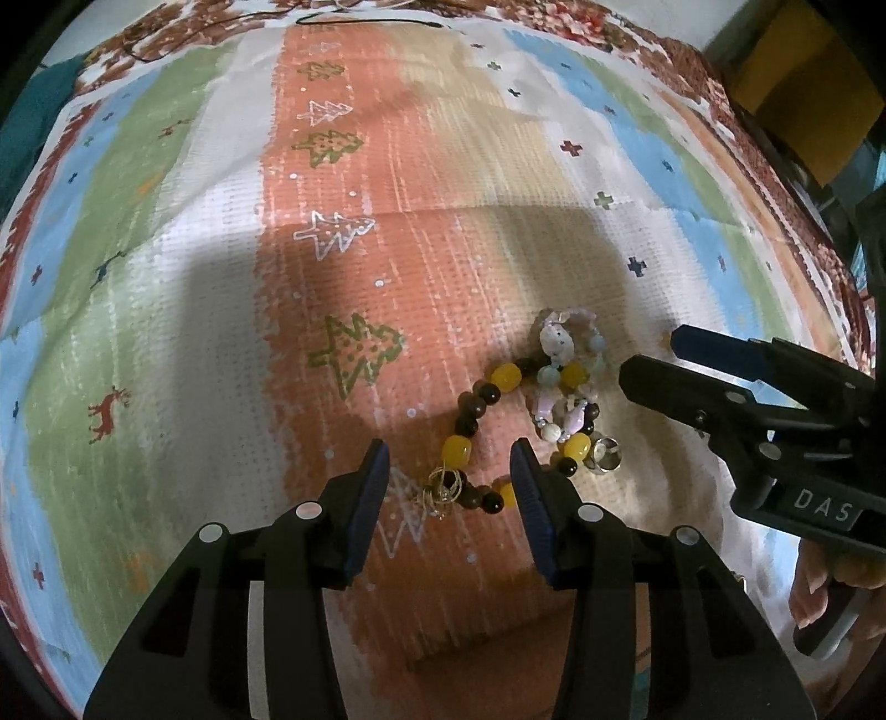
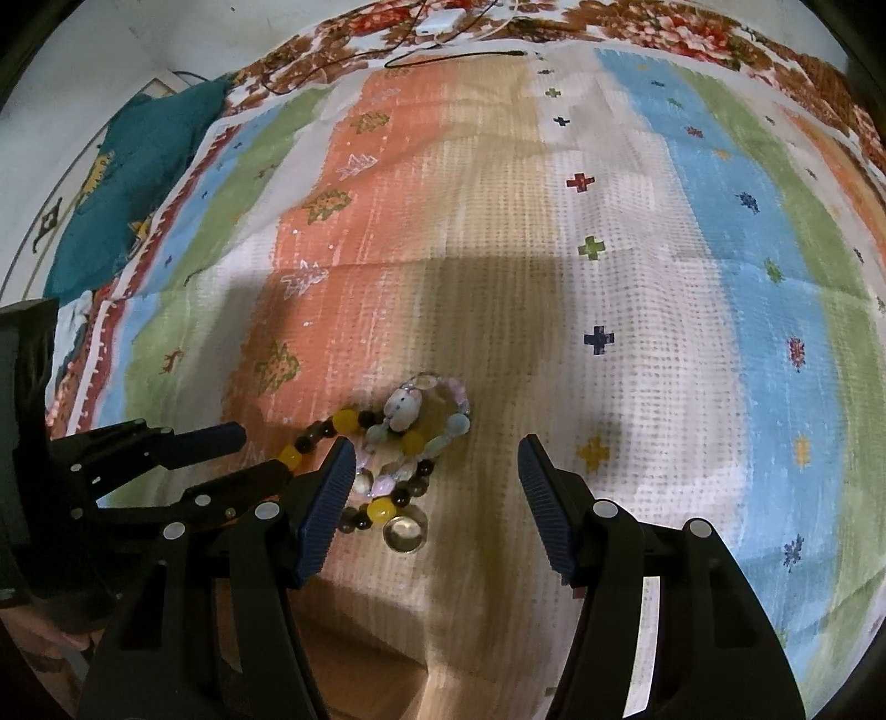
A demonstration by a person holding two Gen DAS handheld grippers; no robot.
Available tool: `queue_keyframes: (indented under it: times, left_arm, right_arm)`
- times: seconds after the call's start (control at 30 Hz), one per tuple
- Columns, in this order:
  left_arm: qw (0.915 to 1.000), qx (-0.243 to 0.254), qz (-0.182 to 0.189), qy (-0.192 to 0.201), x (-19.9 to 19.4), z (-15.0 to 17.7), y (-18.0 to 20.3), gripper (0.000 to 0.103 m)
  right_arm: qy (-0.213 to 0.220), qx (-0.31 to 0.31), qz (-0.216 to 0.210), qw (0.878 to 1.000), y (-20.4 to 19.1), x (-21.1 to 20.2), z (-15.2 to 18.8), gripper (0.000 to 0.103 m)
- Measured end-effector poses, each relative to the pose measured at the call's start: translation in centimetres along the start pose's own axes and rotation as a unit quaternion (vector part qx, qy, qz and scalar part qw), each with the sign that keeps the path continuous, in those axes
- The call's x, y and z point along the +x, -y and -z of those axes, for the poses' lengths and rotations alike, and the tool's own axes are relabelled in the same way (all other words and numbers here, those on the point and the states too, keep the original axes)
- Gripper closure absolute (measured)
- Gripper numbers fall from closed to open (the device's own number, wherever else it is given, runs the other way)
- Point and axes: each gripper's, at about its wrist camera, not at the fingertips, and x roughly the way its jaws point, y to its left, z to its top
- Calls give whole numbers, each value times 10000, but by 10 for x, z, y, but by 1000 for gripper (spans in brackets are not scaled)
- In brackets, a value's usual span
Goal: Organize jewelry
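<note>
A bracelet of yellow and dark brown beads [image 1: 475, 416] lies on the striped cloth [image 1: 183, 310], tangled with a pale pink and blue bead bracelet [image 1: 565, 354]. A silver ring [image 1: 604, 453] lies beside them, and a thin gold wire piece [image 1: 443, 488] at the bracelet's near end. My left gripper [image 1: 449, 471] is open and empty, its jaws either side of the bracelet's near end. My right gripper [image 2: 437, 471] is open and empty over the pile; the ring [image 2: 407, 533] and the pale bracelet [image 2: 421, 410] lie between its fingers. The right gripper also shows in the left wrist view [image 1: 650, 360].
A teal cushion [image 2: 138, 177] lies at the cloth's far left. Black and white cables [image 2: 454, 50] run along the far edge over a floral sheet. A yellow box [image 1: 803, 94] stands beyond the right edge. A cardboard-coloured flat surface [image 2: 365, 681] shows under the grippers.
</note>
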Motion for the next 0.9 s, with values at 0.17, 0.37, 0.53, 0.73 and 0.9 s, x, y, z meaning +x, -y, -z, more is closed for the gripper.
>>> queue_keyframes:
  times: [0.17,0.37,0.53,0.73,0.9]
  left_arm:
    - [10000,63,-11,-39,4,-4,1,58]
    - [9998,155,-50,-102,11,-8,1,58]
    - [9995,263,-125,-148,18,-12,2,60]
    - [9993,307,-121,-147,20,-15,0,64]
    - [9981,502,-302,-168,23,-17,5,68]
  right_arm:
    - [-46,63,24,10000,2,8,-5,42]
    - [-140,2,150,9998,4,20,-8,42]
    - [-206,-49,249,9995,4,30,-10,49]
    - [-215,-7,249,9995,10,31,-11,49]
    - [-244,-95,414,9988,9,38,-11,52]
